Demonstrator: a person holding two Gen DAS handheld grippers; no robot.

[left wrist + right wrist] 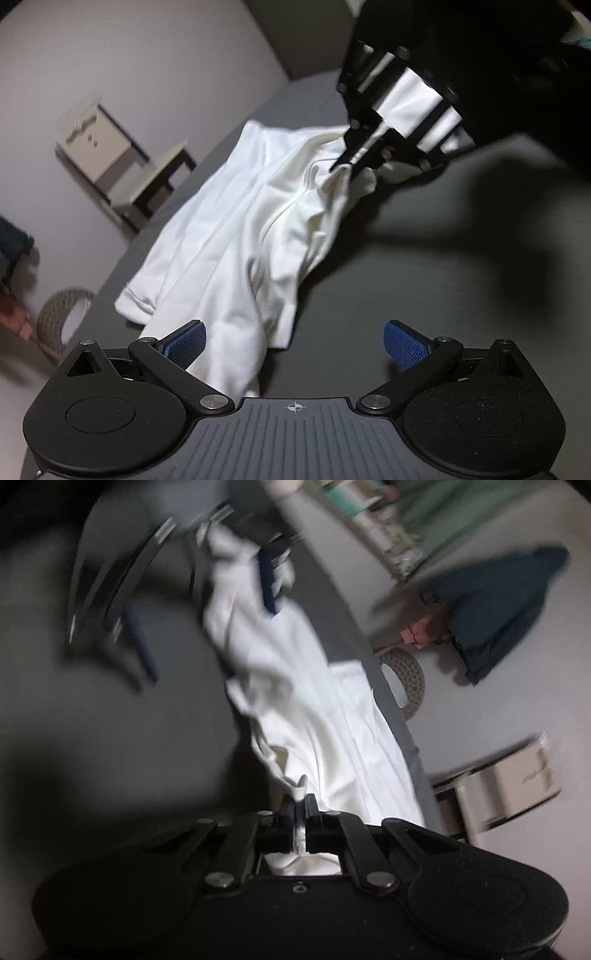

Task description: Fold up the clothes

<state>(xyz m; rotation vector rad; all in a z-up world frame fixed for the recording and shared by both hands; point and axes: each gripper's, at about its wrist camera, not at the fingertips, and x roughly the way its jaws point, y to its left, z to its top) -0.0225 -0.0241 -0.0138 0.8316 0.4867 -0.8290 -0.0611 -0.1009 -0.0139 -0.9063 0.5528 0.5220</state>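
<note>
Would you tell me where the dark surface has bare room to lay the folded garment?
Bare patch: the dark surface right of the white garment, ahead of the left gripper. Crowded: the far edge, where the garment lies and the right gripper pinches it.

The left gripper (293, 345) fills the bottom of its own view: a matte black body with two round lobes at lower left and lower right, silver pivot screws on black link arms, a grey ribbed centre plate bearing a small white crosshair mark, and blue cross-hatched fingertips (404, 343). The right gripper (298, 808) has the same black lobed body with silver screws along the bottom of its view, its narrow black fingers near the frame's centre. Seen at upper right of the left view, it shows black bars with round screw heads.
</note>
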